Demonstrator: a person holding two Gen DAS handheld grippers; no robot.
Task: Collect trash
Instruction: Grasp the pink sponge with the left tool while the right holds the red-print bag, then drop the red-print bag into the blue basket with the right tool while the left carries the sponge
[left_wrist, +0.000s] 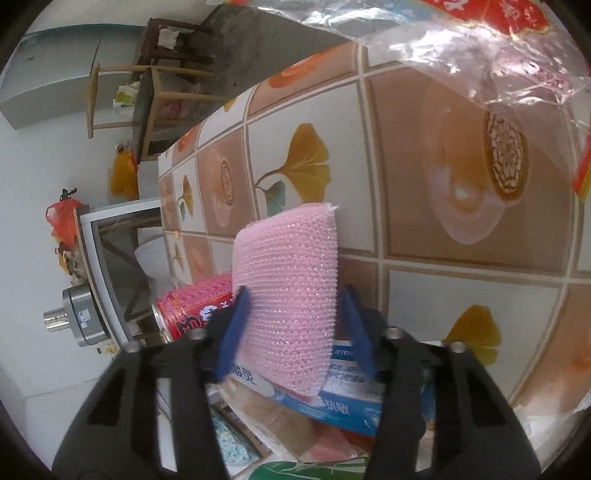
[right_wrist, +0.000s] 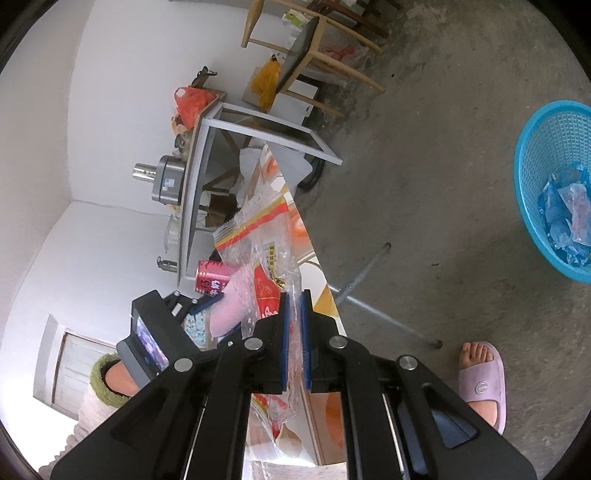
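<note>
Table (left_wrist: 424, 177), patterned oilcloth: the work surface, carrying the litter I am clearing. Blue basket (right_wrist: 546, 155), on the floor at three o'clock in the right wrist view: some wrappers already inside, so I judge it the destination. Clear plastic bag (right_wrist: 266, 251), red print: my right gripper (right_wrist: 294, 325) is pressed together on its film, held up off the table. Pink sponge (left_wrist: 291, 280), upright at centre in the left wrist view: my left gripper (left_wrist: 291, 306) pinches its sides. Red can (left_wrist: 195, 306), at nine o'clock of the sponge, lying flat. Blue carton (left_wrist: 343, 402) beneath, uncollected.
</note>
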